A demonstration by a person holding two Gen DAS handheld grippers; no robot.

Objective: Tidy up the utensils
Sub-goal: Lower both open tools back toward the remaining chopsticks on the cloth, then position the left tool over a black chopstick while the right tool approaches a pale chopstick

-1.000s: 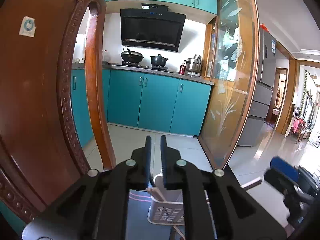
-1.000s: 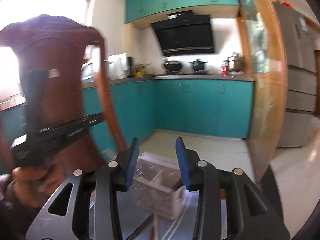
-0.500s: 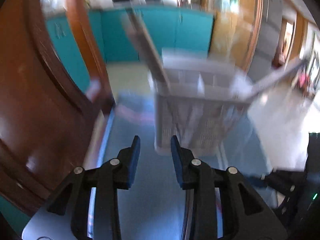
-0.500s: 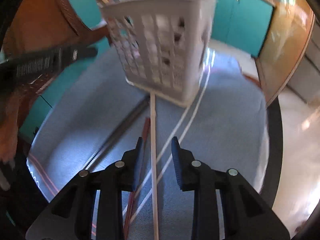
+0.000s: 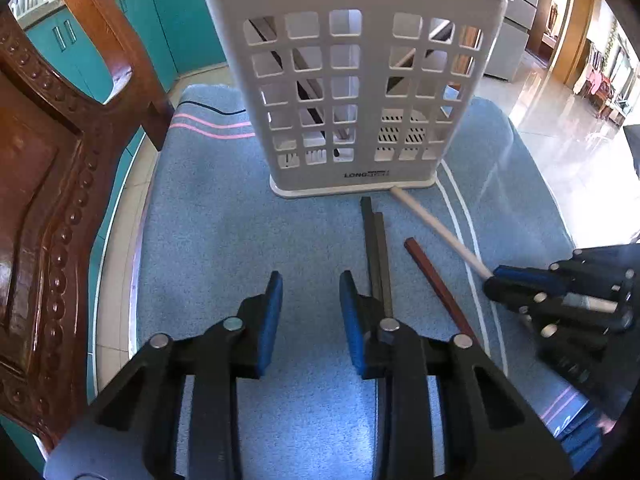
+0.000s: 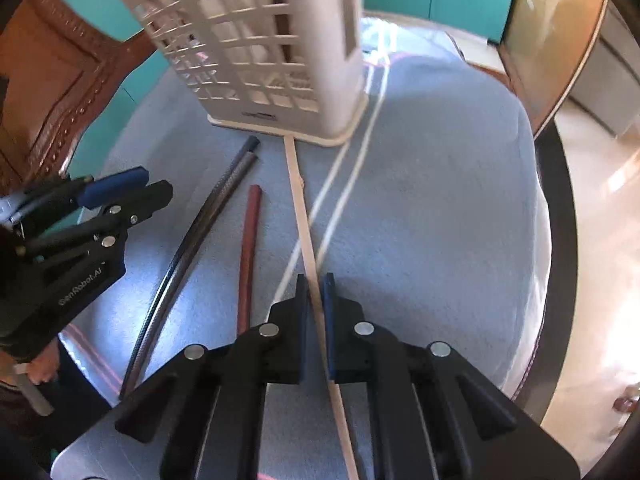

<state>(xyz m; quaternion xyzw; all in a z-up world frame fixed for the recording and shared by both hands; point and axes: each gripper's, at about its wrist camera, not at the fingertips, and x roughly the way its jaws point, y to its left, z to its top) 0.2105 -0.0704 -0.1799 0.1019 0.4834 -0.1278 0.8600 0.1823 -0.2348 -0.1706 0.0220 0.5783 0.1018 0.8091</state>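
Observation:
A white slotted utensil holder (image 5: 360, 120) (image 6: 280, 60) stands on a blue cloth (image 5: 220, 240), with dark sticks showing through its grid. In front of it lie a pale wooden chopstick (image 5: 436, 228) (image 6: 298, 188), a dark pair of chopsticks (image 5: 376, 240) (image 6: 208, 220) and a red-brown chopstick (image 5: 432, 276) (image 6: 248, 240). My right gripper (image 6: 315, 280) (image 5: 490, 280) is shut on the pale chopstick near its middle. My left gripper (image 5: 310, 280) (image 6: 154, 184) hovers just left of the dark pair, its jaws closing with only cloth between them.
A carved brown wooden chair (image 5: 60, 160) stands close along the table's left side. The cloth-covered table's dark round rim (image 6: 560, 240) curves on the right, with shiny floor beyond. Teal cabinets (image 5: 176, 20) are behind.
Both grippers came down from facing the kitchen and tilted onto the table. The right jaws closed on the pale chopstick. The left jaws went from nearly shut to apart.

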